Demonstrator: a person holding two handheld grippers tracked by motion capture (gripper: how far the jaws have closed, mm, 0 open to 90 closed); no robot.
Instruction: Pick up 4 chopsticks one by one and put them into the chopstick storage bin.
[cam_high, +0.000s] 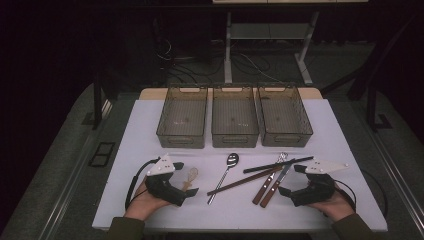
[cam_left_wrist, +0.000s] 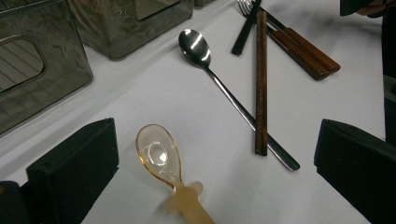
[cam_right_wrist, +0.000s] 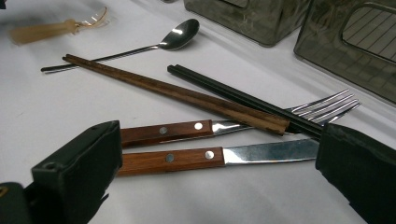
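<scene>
**Two grippers wide open over scattered cutlery**

Three smoky, see-through bins (cam_high: 234, 122) lined up side by side along the far half of a white table (cam_high: 150, 210). Nearer the person, cutlery spread loose across the middle.

Left gripper (cam_high: 181, 178), held in the left hand (cam_high: 145, 202), with jaws set wide apart and gripping nothing. Between those jaws, in the left gripper view, a small amber plastic spoon (cam_left_wrist: 161, 158), bowl pointing away, pale handle toward the camera, flat on the table and clear of both pads. Just beyond it, a long steel spoon (cam_left_wrist: 219, 84), its handle crossed near the tip by brown wooden chopsticks (cam_left_wrist: 261, 79).

Right gripper (cam_high: 292, 180), held in the right hand (cam_high: 335, 205), likewise spread wide and empty. Between its jaws, in the right gripper view, a wood-handled knife (cam_right_wrist: 219, 158) nearest, and a wood-handled fork (cam_right_wrist: 196, 128) just behind and roughly parallel. Across the fork's neck, the brown chopsticks and, beside them, black chopsticks (cam_right_wrist: 233, 95). Knife blade tip close to the right-hand jaw; contact impossible to tell.
</scene>
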